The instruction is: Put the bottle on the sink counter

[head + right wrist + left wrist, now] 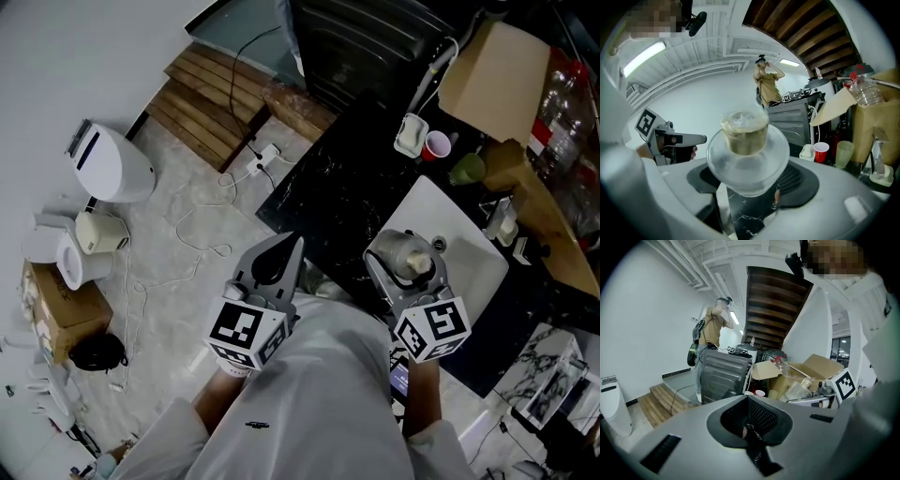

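My right gripper [410, 265] is shut on a clear plastic bottle [403, 253] and holds it over the near end of the white sink basin [469, 255]. In the right gripper view the bottle [745, 150] points its capped neck away from the camera, clamped between the grey jaws of the right gripper [749, 185]. The basin is set in a black marble sink counter [337, 192]. My left gripper [279, 262] hangs left of the counter's corner, above the floor, shut with nothing in it. In its own view the left gripper [750, 425] has its dark pads together.
A red cup [437, 145], a green cup [467, 169] and a white soap dish [411, 136] stand behind the basin. A cardboard box [497, 75] and a dark appliance [366, 37] lie beyond. Wooden steps [216, 98], cables [202, 234] and a white bin [112, 164] are at left. Another person [768, 82] stands far off.
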A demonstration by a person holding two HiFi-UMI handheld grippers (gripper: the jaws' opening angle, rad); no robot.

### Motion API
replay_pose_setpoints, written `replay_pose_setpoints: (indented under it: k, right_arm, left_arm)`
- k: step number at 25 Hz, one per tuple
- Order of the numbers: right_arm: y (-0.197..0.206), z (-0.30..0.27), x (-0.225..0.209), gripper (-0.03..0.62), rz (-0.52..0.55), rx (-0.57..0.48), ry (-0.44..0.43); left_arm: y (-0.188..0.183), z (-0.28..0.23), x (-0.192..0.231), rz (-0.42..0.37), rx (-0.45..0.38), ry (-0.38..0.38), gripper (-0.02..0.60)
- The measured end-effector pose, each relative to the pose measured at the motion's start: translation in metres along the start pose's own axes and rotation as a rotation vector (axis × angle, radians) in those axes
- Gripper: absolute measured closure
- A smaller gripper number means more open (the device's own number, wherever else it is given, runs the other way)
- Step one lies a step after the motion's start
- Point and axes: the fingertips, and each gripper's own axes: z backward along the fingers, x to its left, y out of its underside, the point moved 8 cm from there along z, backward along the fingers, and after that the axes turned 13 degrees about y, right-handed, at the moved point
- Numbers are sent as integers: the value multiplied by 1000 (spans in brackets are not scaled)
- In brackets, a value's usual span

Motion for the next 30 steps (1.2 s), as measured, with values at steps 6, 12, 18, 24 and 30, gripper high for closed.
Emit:
replay_pose_setpoints:
  k: [6, 12, 18, 24, 30]
  right_arm:
    - [1, -10, -8, 250, -11, 2, 14]
    - [-3, -26, -14, 250, -25, 8, 35]
    - [-15, -47, -18, 250, -13, 2, 52]
    - [-23, -74, -19, 250, 15, 17, 69]
    - [-32, -108, -28, 250, 28, 27, 99]
  left_arm:
    - [2, -15, 4, 3, 30, 20, 574]
    - [-3, -33, 13, 0, 59, 49, 574]
    - [-13, -54, 32, 1, 64, 61, 574]
    - [-13, -70, 51, 22, 91, 82, 574]
    - [-21, -96, 78, 20, 110, 102, 574]
